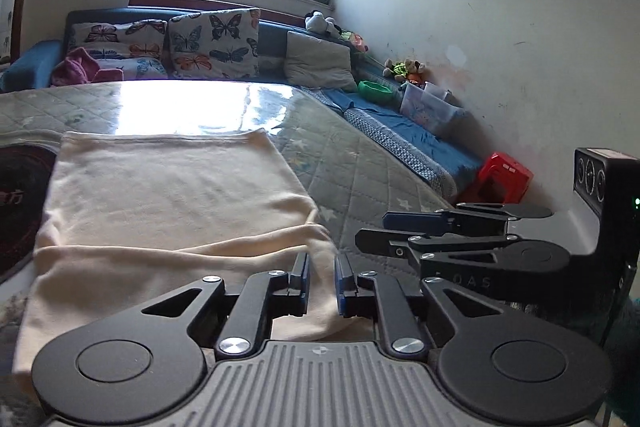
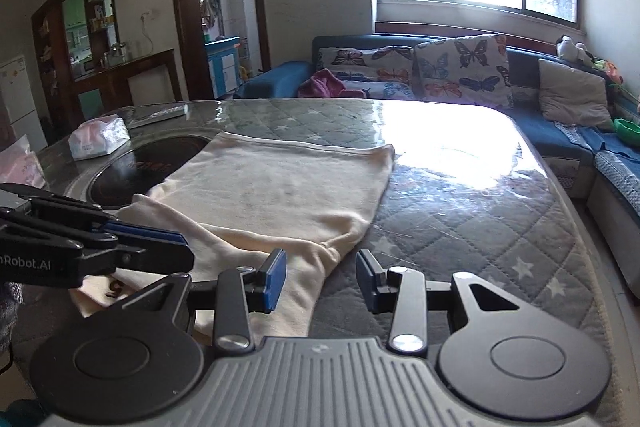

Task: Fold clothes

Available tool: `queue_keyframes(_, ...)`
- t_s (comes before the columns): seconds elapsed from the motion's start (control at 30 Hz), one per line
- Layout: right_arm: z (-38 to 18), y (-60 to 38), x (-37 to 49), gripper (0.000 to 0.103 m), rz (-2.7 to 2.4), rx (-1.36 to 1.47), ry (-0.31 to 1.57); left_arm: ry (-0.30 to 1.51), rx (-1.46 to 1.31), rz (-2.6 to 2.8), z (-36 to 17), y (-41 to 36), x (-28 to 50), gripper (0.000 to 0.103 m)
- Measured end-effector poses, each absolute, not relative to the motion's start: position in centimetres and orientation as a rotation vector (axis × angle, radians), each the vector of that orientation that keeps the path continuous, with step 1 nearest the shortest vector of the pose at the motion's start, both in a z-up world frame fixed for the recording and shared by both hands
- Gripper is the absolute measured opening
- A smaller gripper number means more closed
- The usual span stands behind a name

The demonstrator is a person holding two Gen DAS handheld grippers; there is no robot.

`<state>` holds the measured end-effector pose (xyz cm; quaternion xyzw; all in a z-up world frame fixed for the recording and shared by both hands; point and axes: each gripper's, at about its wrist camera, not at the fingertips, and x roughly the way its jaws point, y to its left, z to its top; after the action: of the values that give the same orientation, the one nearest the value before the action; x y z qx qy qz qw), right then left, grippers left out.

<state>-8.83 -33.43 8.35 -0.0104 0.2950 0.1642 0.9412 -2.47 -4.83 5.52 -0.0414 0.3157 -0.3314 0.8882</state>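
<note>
Left wrist view: our left tongs stand slightly parted over the cream garment, gripping nothing. Right wrist view, lower centre: our right tongs gape open astride the garment's edge on the quilted bench.

One cream garment on the tabletop, one tissue pack, two grippers, two butterfly cushions, one grey cushion, one red stool.
</note>
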Motion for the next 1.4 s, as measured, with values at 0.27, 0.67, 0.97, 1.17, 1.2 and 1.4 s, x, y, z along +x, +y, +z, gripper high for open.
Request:
queue_keyframes(0.27, 7.1, -30.5, -7.4, 0.031, 0.414, -0.053, 0.647, 0.625, -0.003, -0.464, 5.5, 2.9, -2.2, 0.02)
queue_keyframes(0.67, 6.0, -28.3, -6.3, 0.008, 0.404, -0.141, 0.666, 0.693, -0.013, -0.365, 2.5, 6.6, -1.7, 0.02)
queue_keyframes(0.97, 6.6, -28.3, -5.4, 0.009, 0.35, -0.178, 0.645, 0.694, -0.02, -0.355, 2.6, 7.3, -1.1, 0.02)
queue_keyframes(1.17, 7.0, -28.6, -5.9, 0.011, 0.333, -0.184, 0.603, 0.645, -0.011, -0.39, 4.4, 6.4, -0.1, 0.02)
queue_keyframes(1.2, 7.2, -28.5, -6.0, 0.01, 0.344, -0.18, 0.594, 0.64, -0.008, -0.399, 4.6, 6.1, 0.2, 0.02)
queue_keyframes(1.4, 7.0, -27.4, -5.5, 0.011, 0.43, -0.169, 0.611, 0.666, 0.011, -0.441, 3.7, 3.8, 3.1, 0.02)
